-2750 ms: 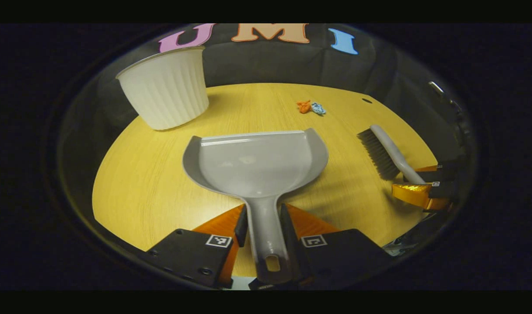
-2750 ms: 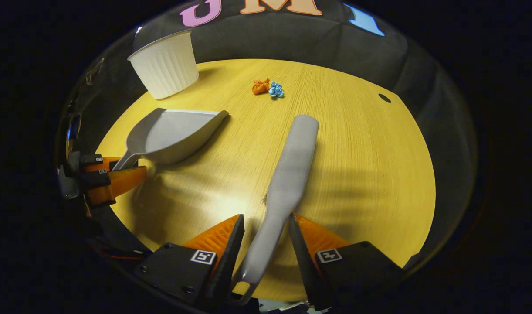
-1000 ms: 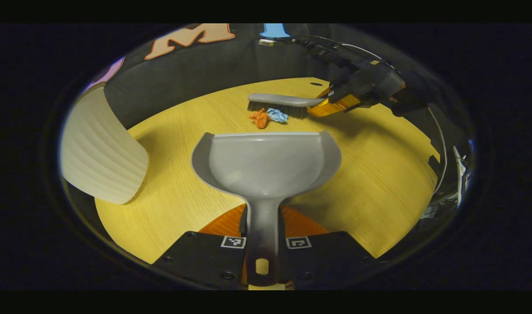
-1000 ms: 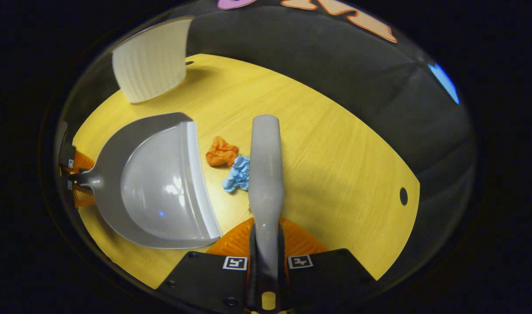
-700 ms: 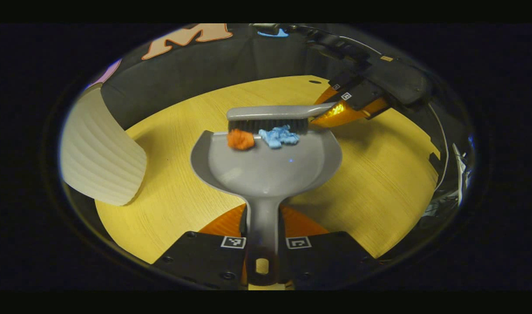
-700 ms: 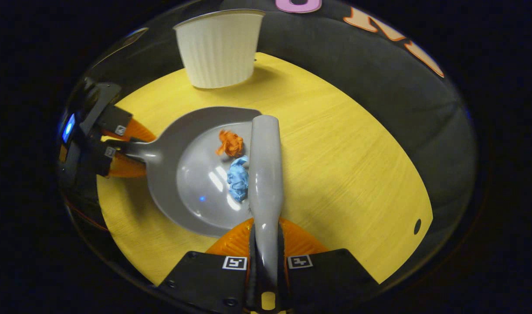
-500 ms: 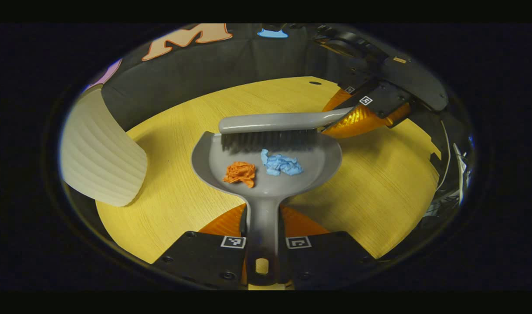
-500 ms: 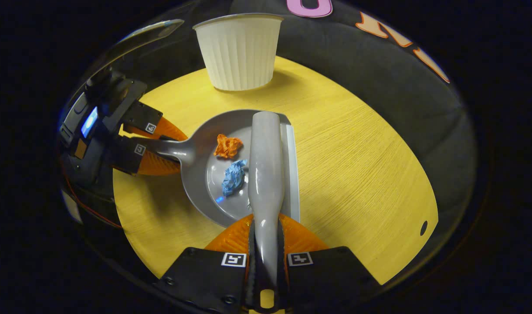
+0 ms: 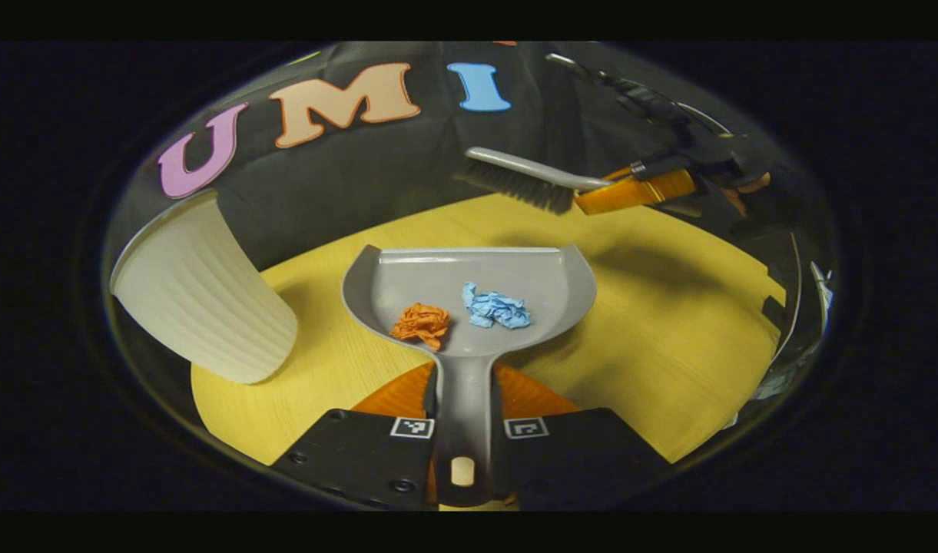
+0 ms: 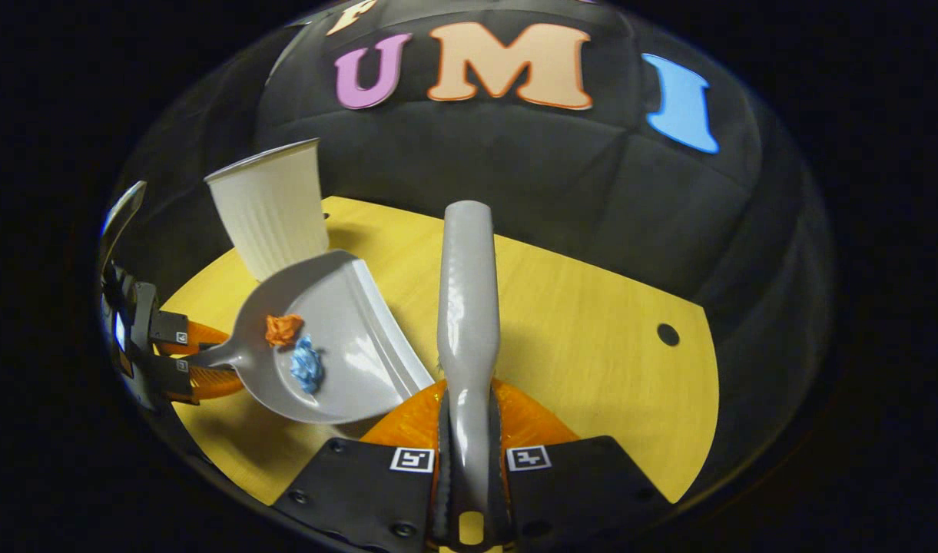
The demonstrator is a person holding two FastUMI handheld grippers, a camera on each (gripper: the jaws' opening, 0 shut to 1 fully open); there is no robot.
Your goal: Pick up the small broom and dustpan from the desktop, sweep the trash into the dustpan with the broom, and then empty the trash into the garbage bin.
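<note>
Currently: dustpan [image 9: 469, 296], light stiff plastic, my left tool [image 9: 463, 399] clamping its handle above the desk [image 9: 668, 361]; two loose paper wads [image 9: 421, 322] inside. Right tool [image 10: 469, 430] grips broom [image 10: 467, 292]. Bin [image 9: 200, 307] beside.

A grey dustpan [image 9: 476, 284], held off the yellow desktop [image 9: 668, 346], carries an orange wad [image 9: 421, 322] and a blue wad [image 9: 495, 307], while the grey broom [image 9: 526, 178] is raised, beside a ribbed white bin [image 9: 200, 307].

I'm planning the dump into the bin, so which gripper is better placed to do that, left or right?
Left. The left gripper grips the dustpan holding the orange wad and blue wad, beside the white bin. The right gripper holds just the broom.
</note>
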